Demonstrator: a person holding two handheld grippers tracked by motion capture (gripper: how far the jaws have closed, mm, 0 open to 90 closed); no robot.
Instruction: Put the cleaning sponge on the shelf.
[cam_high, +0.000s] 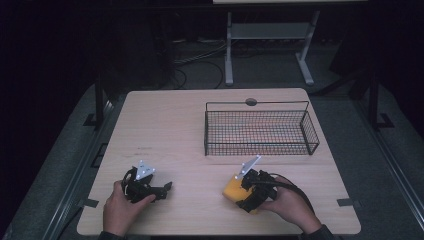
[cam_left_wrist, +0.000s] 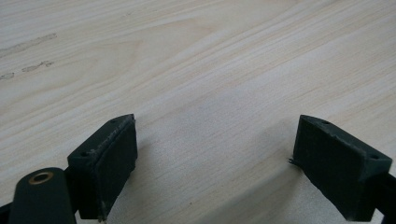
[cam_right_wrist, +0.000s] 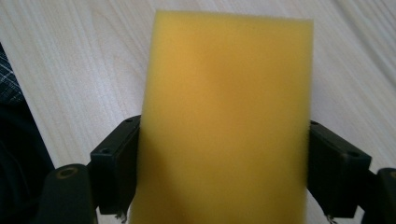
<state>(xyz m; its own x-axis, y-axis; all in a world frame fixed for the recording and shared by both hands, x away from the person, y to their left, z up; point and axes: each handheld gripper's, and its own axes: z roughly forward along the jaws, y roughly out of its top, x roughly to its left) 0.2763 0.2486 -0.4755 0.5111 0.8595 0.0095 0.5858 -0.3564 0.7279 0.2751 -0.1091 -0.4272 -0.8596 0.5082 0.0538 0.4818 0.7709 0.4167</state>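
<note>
Right gripper (cam_high: 239, 189): held in the person's right hand (cam_high: 290, 204) at the near right of the table, jaws closed on a yellow sponge (cam_high: 232, 189); in the right gripper view the two black jaws press against the long sides of the sponge (cam_right_wrist: 224, 121), which stands up between them and runs away from the camera, its near part blurred. Left gripper (cam_high: 167, 187): held in the person's left hand (cam_high: 120, 210) at the near left of the table, jaws spread wide with nothing between them; in the left gripper view its pads (cam_left_wrist: 116, 163) stand well apart over bare wood. Remaining items, largest first. Table (cam_high: 165, 130): pale wood-grain top, rounded corners, a small round dark fitting at the middle of its far edge, faint scuff marks on the left part of the surface. Wire basket (cam_high: 260, 131): black mesh, rectangular, open at the top, standing on the far right part of the table, well apart from both grippers. White metal stand (cam_high: 270, 32): on the floor beyond the table, cables lying beside it. Grey three-cornered plates: one on top of each gripper, the right one tilted up above the sponge.
</note>
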